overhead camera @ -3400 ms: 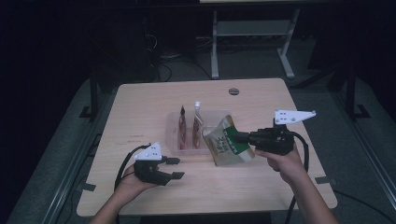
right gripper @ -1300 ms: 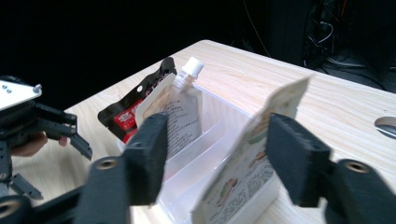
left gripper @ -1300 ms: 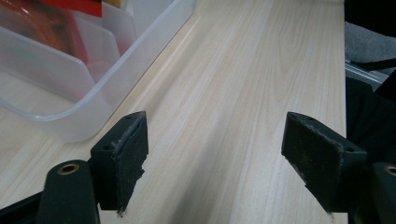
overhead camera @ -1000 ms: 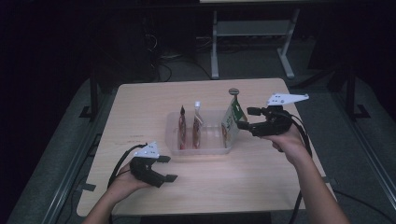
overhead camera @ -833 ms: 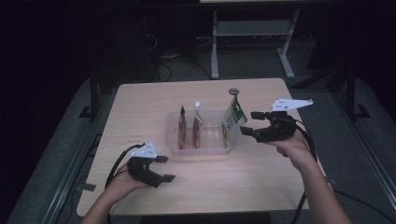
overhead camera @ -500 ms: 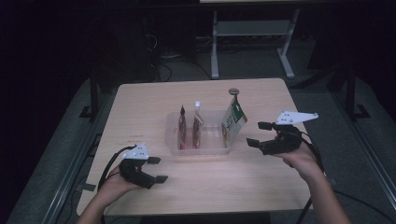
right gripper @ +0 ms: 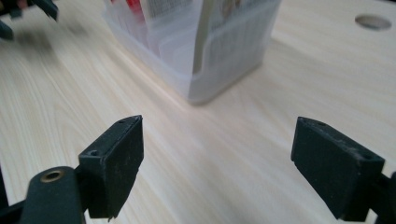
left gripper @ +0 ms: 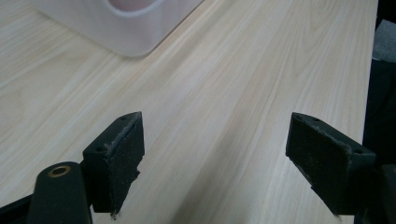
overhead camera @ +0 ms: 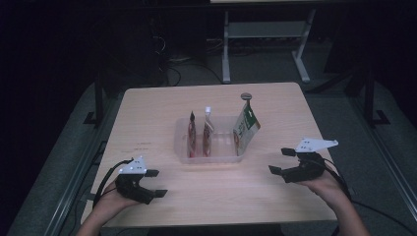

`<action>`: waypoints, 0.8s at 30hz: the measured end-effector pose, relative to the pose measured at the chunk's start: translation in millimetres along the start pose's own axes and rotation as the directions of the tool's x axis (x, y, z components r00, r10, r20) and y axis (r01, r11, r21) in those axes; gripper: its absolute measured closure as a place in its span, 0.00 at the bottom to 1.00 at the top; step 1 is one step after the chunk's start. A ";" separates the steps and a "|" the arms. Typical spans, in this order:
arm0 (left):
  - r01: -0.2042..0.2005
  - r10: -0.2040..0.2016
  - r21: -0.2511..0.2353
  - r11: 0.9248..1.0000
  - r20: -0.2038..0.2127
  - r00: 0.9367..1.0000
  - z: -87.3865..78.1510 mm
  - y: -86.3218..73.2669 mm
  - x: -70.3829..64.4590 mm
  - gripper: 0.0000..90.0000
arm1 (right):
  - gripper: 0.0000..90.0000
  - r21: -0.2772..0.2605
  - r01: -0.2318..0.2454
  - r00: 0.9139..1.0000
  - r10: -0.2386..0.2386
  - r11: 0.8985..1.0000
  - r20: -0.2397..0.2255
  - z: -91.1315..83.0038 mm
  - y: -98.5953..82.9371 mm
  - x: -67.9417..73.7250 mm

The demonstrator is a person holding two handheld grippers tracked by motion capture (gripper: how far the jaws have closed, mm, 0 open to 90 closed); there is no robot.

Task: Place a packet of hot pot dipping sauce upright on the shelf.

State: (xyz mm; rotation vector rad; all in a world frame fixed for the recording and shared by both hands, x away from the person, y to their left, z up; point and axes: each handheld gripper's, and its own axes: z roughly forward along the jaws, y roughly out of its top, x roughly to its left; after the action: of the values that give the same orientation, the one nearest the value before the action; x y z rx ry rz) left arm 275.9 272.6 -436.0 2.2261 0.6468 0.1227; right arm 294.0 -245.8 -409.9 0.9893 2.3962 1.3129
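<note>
- Right gripper (overhead camera: 282, 161), jaws apart and empty, near the table's (overhead camera: 147, 113) right edge
- Left gripper (overhead camera: 156, 183) also spread, empty, by the front left corner
- Clear bin (overhead camera: 228, 156) mid-table holds three upright pouches: green one (overhead camera: 245, 128) at its right end, two slim ones (overhead camera: 199, 136) at its left

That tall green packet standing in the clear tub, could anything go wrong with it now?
Possibly. The green packet leans at the right end of the clear tub, rising well above its rim, so it might tip out. Both tools, left and right, are open and off to the sides, so nothing steadies it. The light-looking tub could slide if nudged.
</note>
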 end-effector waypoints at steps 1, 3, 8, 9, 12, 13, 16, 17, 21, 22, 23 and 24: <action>0.006 -0.006 -0.002 1.000 -0.008 1.000 -0.9 -2.6 -0.1 0.21 | 0.18 0.008 -0.001 1.000 0.001 1.000 0.003 0.2 -2.7 -0.2; 0.011 -0.011 -0.011 1.000 -0.016 1.000 -2.4 -6.9 -0.8 0.21 | 0.18 0.018 -0.008 1.000 0.007 1.000 0.013 0.8 -10.4 -1.2; 0.001 -0.001 0.000 1.000 -0.041 0.999 -7.8 -18.0 0.0 0.20 | 0.17 0.050 -0.018 0.999 0.017 0.999 0.029 1.8 -24.8 -3.8; 0.000 0.000 0.004 1.000 -0.044 0.999 -9.0 -20.0 0.1 0.20 | 0.17 0.051 -0.010 0.999 0.008 0.999 0.033 2.4 -28.0 -4.6; -0.012 0.014 0.025 1.000 -0.066 0.998 -10.5 -23.5 1.7 0.20 | 0.17 0.077 0.012 0.999 -0.016 0.997 0.046 4.4 -37.0 -4.9; -0.013 0.015 0.028 1.000 -0.075 0.997 -10.5 -23.7 2.5 0.20 | 0.17 0.085 0.023 0.999 -0.027 0.996 0.045 5.2 -39.0 -5.1; -0.027 0.031 0.043 0.999 -0.088 0.996 -10.1 -24.3 5.3 0.19 | 0.16 0.120 0.045 0.998 -0.050 0.992 0.033 12.3 -46.2 -5.3; -0.027 0.031 0.043 0.999 -0.088 0.996 -10.1 -24.3 5.3 0.19 | 0.16 0.136 0.054 0.998 -0.058 0.989 0.030 15.2 -48.6 -6.1; -0.025 0.030 0.056 0.998 -0.101 0.994 -9.1 -26.4 7.3 0.19 | 0.16 0.153 0.051 0.998 -0.055 0.987 0.023 19.8 -51.9 -8.7; -0.025 0.030 0.059 0.998 -0.101 0.994 -9.0 -26.5 7.6 0.19 | 0.16 0.151 0.048 0.998 -0.053 0.987 0.024 19.7 -51.7 -9.2; -0.027 0.033 0.061 0.998 -0.101 0.994 -8.9 -26.6 8.1 0.19 | 0.16 0.147 0.046 0.998 -0.050 0.988 0.025 19.6 -51.6 -9.6; -0.027 0.033 0.060 0.998 -0.101 0.994 -8.8 -26.8 8.4 0.19 | 0.16 0.144 0.038 0.999 -0.042 0.989 0.024 19.3 -51.4 -9.7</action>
State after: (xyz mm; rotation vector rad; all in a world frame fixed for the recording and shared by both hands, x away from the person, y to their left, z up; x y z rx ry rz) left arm 269.6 297.4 -450.5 2.2981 0.6796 0.2374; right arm 287.8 -258.5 -463.8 0.9828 2.5054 1.1198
